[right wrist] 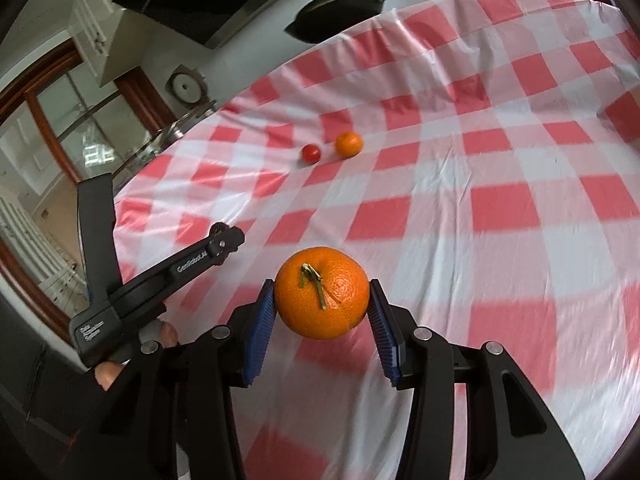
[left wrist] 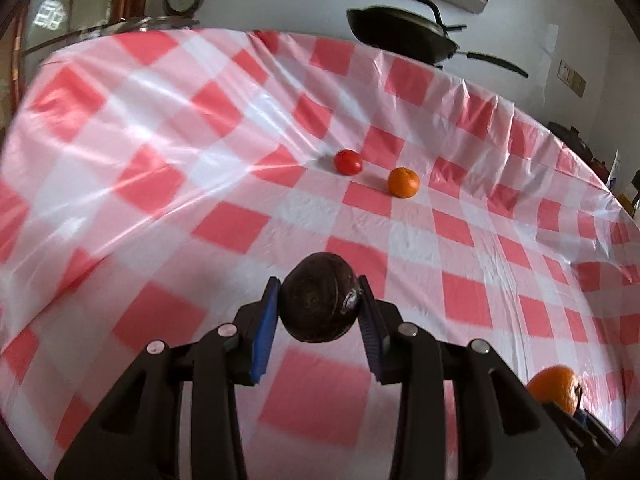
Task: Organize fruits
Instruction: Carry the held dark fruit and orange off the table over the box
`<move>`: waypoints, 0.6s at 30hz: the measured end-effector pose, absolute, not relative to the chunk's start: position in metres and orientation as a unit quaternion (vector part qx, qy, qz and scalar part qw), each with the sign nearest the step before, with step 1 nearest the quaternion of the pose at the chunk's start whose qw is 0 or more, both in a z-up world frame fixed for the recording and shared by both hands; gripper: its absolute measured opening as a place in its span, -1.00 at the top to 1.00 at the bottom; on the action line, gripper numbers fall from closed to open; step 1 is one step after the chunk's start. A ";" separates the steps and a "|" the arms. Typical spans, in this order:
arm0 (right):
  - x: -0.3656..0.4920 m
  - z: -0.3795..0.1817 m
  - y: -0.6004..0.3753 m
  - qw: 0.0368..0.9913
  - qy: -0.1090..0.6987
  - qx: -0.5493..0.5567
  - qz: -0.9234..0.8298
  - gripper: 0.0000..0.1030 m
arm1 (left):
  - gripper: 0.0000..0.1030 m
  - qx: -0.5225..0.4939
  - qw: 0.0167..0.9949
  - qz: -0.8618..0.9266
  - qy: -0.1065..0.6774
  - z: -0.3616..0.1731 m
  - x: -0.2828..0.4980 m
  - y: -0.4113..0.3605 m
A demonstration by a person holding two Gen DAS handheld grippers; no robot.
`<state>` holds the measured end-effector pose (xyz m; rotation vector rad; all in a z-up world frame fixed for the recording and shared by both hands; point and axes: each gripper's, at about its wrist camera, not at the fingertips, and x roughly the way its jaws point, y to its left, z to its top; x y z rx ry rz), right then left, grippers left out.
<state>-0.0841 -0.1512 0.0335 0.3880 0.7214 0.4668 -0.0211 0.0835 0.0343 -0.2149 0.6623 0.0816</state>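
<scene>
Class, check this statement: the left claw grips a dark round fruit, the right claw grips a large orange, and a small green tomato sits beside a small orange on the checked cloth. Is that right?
Not quite. The tomato is red, not green, as the left wrist view shows. The rest holds: the left claw grips the dark round fruit, the right claw grips the large orange, and the tomato sits beside the small orange on the checked cloth.
</scene>
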 end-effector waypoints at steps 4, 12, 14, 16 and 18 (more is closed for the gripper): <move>-0.115 0.032 -0.139 0.887 0.348 0.175 0.247 0.11 | 0.26 -0.124 0.940 0.047 0.315 0.034 -0.055 0.098; -0.144 0.036 -0.112 0.880 0.353 0.147 0.282 0.11 | 0.26 -0.116 0.946 0.044 0.299 0.046 -0.112 0.115; -0.148 0.037 -0.104 0.878 0.353 0.143 0.290 0.11 | 0.26 -0.102 0.948 0.045 0.299 0.048 -0.124 0.119; -0.152 0.038 -0.095 0.876 0.354 0.132 0.299 0.11 | 0.26 -0.090 0.948 0.049 0.302 0.045 -0.135 0.123; -0.157 0.037 -0.086 0.876 0.355 0.120 0.304 0.11 | 0.26 -0.086 0.946 0.055 0.308 0.040 -0.145 0.131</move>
